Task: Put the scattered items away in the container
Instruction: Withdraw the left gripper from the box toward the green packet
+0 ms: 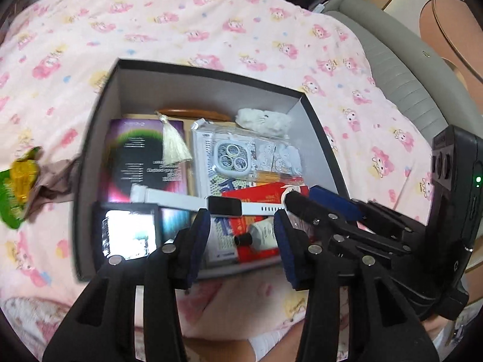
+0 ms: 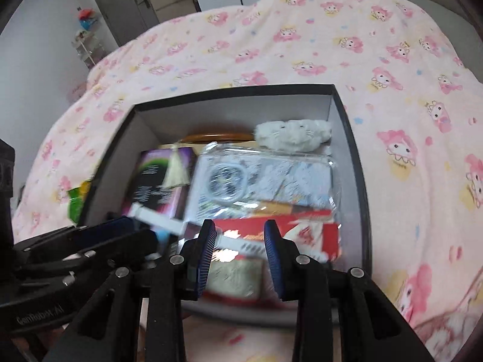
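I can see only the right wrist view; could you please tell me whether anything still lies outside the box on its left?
Observer: Yes, a crumpled brown cloth lies on the blanket beside the box, next to a green and yellow wrapper.
Operator: Is the left claw holding anything?
Observer: No, the left claw is open and empty above the white watch.
Operator: What does it hide in the box's near left corner?
Observer: A shiny black-framed item; I cannot tell what it is.

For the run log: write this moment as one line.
left hand-held gripper: open, empty | right hand-held gripper: open, empty | white watch: in box | green packet: outside
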### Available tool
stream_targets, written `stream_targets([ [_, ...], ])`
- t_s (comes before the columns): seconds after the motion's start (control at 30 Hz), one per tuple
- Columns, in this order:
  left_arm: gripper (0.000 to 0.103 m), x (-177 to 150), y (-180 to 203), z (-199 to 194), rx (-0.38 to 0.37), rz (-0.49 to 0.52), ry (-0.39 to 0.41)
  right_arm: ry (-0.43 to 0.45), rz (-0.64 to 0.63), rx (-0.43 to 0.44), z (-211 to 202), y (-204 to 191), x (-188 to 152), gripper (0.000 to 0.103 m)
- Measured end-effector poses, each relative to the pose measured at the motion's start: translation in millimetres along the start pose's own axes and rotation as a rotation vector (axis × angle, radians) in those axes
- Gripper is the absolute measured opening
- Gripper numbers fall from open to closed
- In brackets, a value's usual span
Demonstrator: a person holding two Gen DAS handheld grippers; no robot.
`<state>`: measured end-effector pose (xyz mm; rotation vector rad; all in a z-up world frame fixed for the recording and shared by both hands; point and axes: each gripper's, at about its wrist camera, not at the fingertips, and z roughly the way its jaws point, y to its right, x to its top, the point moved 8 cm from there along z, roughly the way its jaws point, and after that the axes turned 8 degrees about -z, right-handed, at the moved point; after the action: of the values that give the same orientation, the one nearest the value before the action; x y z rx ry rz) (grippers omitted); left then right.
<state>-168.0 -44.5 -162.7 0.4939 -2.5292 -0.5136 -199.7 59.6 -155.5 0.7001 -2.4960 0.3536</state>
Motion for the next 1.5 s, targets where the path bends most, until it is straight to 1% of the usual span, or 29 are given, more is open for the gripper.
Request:
stream_targets([
  [0.1, 0.045, -5, 4, -19, -0.011, 0.008, 0.018, 0.038, -0.042, -0.04, -16, -13, 2, 0.03],
  [0.2, 0.045, -9, 6, -38, -0.019, 0.021, 0.048, 0.065, -0.049, -0.039, -34, -24, 2, 0.03],
  [0.37, 0.045, -21, -2, -73, -0.007, 0.022, 0.06, 0.092, -0.085, -0.036, -60, -51, -1, 0.03],
  [0.43, 0.045, -25, -9, -90, -0.005, 0.031, 0.073, 0.105, -0.091, -0.022, -69, -65, -3, 0.03],
  [0.57, 0.045, -31, -34, -118, 0.024, 0.011, 0.106, 0.117, -0.116, 0.05, -76, -103, -3, 0.03],
  [0.7, 0.045, -36, -64, -143, 0.078, -0.011, 0.147, 0.12, -0.169, 0.093, -75, -142, -1, 0.03],
  [0.77, 0.045, -37, -80, -150, 0.098, -0.025, 0.161, 0.109, -0.195, 0.122, -71, -162, 1, 0.03],
  [0.87, 0.043, -39, -107, -158, 0.126, -0.073, 0.178, 0.085, -0.228, 0.147, -59, -190, 2, 0.03],
  [0.97, 0.043, -42, -133, -165, 0.114, -0.136, 0.189, 0.061, -0.266, 0.174, -48, -214, 3, 0.03],
  [1.13, 0.043, -41, -170, -170, 0.13, -0.19, 0.2, 0.012, -0.293, 0.247, -26, -249, 4, 0.03],
  [1.23, 0.046, -38, -192, -167, 0.123, -0.226, 0.197, -0.006, -0.321, 0.277, -11, -265, 6, 0.03],
  [1.27, 0.05, -35, -202, -164, 0.119, -0.245, 0.195, -0.015, -0.324, 0.306, -3, -271, 8, 0.03],
  [1.3, 0.05, -32, -214, -161, 0.12, -0.274, 0.193, -0.031, -0.319, 0.341, 3, -276, 9, 0.03],
  [1.33, 0.05, -29, -225, -158, 0.125, -0.299, 0.193, -0.059, -0.304, 0.383, 12, -280, 11, 0.03],
  [1.37, 0.05, -26, -238, -154, 0.134, -0.329, 0.189, -0.095, -0.283, 0.403, 24, -282, 14, 0.03],
  [1.4, 0.05, -23, -252, -149, 0.146, -0.361, 0.182, -0.106, -0.277, 0.394, 31, -282, 18, 0.03],
  [1.47, 0.05, -17, -272, -138, 0.162, -0.397, 0.16, -0.113, -0.292, 0.338, 50, -281, 30, 0.03],
  [1.5, 0.05, -14, -282, -131, 0.166, -0.417, 0.144, -0.119, -0.297, 0.325, 59, -282, 36, 0.03],
])
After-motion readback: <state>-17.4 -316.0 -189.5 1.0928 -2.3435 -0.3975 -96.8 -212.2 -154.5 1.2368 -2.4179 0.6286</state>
